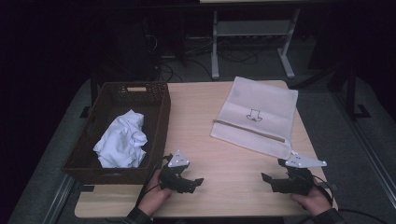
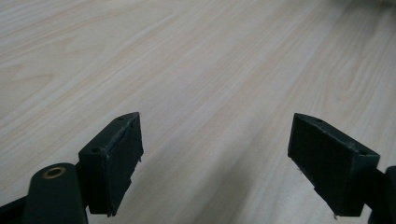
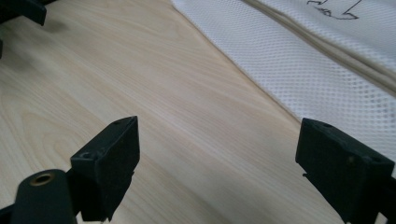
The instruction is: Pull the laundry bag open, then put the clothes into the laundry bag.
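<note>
High view puts the crumpled white cloth (image 1: pixel 122 140) in the dark woven basket (image 1: pixel 161 122) at nine o'clock and the white mesh laundry bag (image 1: pixel 257 116) at two o'clock, flat and apparently unfilled; left gripper (image 1: pixel 194 183) and right gripper (image 1: pixel 271 181) hover wide open, empty, so bagging looks unstarted.

I counted one dark woven wicker basket (image 1: pixel 159 116), one crumpled white cloth (image 1: pixel 122 140) inside it, one flat white mesh laundry bag (image 1: pixel 261 112), and my two black two-jaw grippers (image 1: pixel 194 183) (image 1: pixel 268 179).
</note>
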The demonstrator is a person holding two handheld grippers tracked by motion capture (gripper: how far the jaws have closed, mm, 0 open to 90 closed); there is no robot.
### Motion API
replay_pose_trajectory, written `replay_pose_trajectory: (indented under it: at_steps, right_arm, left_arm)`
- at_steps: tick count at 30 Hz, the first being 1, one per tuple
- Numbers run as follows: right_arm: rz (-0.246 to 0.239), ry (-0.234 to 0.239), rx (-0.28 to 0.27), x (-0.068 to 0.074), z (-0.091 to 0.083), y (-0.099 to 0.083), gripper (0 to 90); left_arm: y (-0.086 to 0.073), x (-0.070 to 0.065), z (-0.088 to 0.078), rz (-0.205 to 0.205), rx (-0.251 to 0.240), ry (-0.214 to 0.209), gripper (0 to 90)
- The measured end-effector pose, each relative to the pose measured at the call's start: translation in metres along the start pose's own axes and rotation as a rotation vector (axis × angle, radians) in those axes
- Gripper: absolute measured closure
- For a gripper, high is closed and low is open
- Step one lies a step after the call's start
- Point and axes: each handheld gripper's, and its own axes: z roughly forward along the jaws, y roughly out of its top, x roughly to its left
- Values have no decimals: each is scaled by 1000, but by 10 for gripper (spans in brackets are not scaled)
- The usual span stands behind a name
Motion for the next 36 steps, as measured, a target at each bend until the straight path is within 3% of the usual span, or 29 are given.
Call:
replay_pose_trajectory:
  at_steps: [3,9,12,36]
  right_arm:
    - [-13,-8,6,3,5,-1,129]
    - [-22,0,3,6,7,-1,129]
    - [-25,-1,4,7,8,-1,129]
    - [-44,6,-9,11,6,-1,128]
  left_arm:
    - [0,1,-1,1,-8,-16,175]
    - [4,2,-4,21,-12,-10,175]
    - [6,4,-6,12,-24,-30,175]
    - [27,6,-17,15,-40,-40,175]
